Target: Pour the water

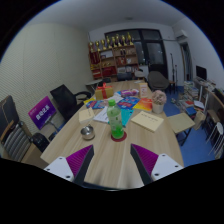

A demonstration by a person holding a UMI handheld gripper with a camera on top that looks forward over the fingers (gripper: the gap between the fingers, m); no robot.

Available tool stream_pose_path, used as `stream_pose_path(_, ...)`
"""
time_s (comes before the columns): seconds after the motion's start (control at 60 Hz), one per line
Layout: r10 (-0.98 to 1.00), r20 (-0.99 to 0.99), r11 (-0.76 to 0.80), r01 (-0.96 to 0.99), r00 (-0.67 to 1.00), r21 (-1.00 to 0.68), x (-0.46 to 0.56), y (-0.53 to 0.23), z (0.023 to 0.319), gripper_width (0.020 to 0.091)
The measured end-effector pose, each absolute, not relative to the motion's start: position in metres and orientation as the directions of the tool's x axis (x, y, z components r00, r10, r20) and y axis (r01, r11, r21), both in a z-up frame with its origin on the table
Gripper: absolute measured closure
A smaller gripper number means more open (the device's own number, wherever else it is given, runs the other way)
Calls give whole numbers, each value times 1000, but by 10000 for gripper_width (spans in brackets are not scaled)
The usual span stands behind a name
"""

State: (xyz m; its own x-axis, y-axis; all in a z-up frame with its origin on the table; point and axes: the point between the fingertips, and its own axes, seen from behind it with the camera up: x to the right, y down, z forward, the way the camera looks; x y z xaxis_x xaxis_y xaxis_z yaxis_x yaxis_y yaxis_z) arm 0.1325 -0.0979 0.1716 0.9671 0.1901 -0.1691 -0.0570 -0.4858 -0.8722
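A green bottle [116, 121] stands upright on a dark red coaster on the wooden table [105, 158], a little beyond my fingers and about midway between them. A small metal bowl [87, 132] sits to its left. My gripper [113, 165] is open, with purple pads [81, 163] spread wide over bare table and nothing between them.
Further down the table lie colourful papers and small items [128, 99], a yellowish pad [147, 121] and an orange object [100, 94]. Black chairs [66, 99] line the left side, another stands at the right [212, 128]. Shelves with trophies [115, 50] fill the far wall.
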Motion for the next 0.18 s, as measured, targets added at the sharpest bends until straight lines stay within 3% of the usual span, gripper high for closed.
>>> stream_pose_path(0.183, 206, -182, -436, -77, 962, -897, 164, -214, 237, 270)
